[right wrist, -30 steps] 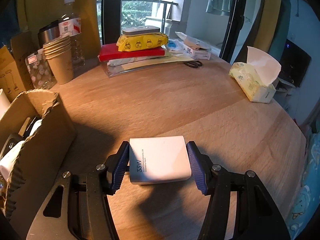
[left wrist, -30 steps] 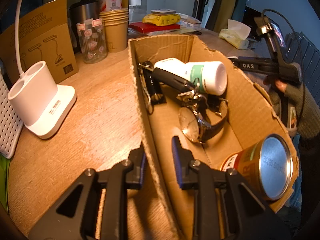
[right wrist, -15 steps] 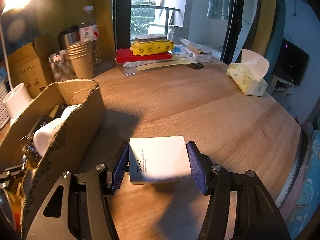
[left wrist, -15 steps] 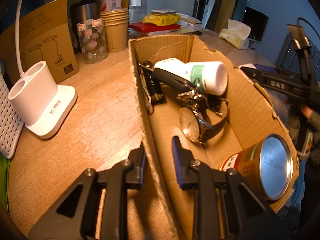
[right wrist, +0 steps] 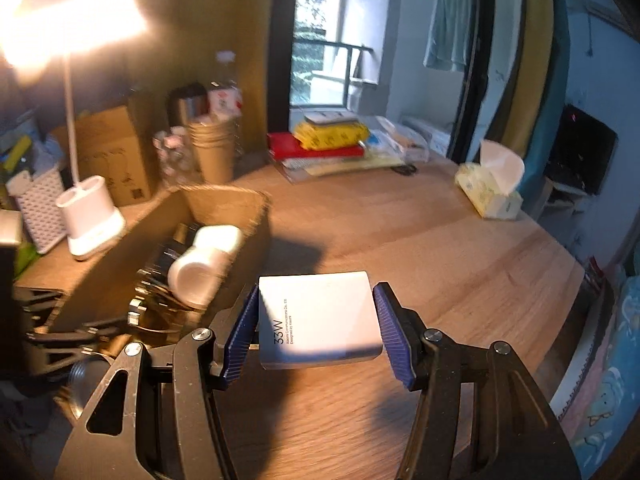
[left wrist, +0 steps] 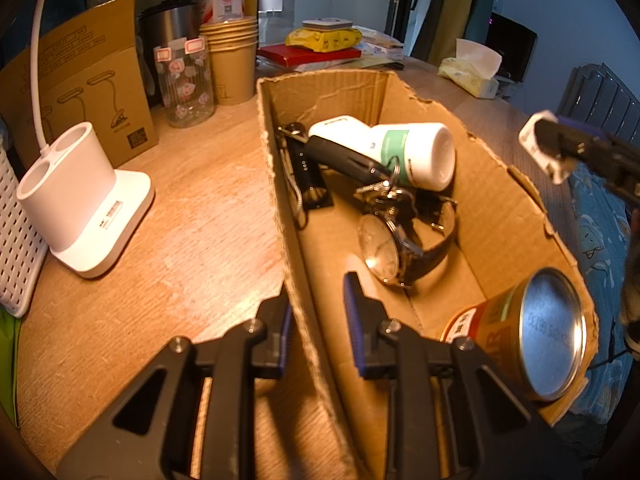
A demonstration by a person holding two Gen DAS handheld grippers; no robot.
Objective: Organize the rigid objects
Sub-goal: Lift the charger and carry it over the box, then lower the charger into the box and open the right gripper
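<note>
On the far left of the desk (left wrist: 180, 248) stands a white lamp base (left wrist: 84, 200), well apart from the action. Next to the right, the left tool (left wrist: 316, 312) is clenched on the near left wall of the cardboard box (left wrist: 500, 208), one pad outside and one inside, and has not shifted over the last second; its function is to steady the box. Inside the box lie a black flashlight (left wrist: 308, 176) against the left wall, a white bottle (left wrist: 400, 152) toward the far end, a wristwatch (left wrist: 396, 248) in the middle, and a tin can (left wrist: 536, 332) on its side at the near right corner. To the right, the right tool (right wrist: 316, 332) grasps a white charger (right wrist: 320, 320) marked 33W, both pads pressed on its sides. The change: a second ago this tool was low over the bare desk to the right of the box; it has since lifted and travelled left, so that the box interior now shows at the left of the right wrist view, and in the left wrist view the charger appears in the air just outside the box's right wall. Judgement: the carry phase is nearly complete; the remaining step is to pass over the right wall and release into the free floor area between watch and can.
</note>
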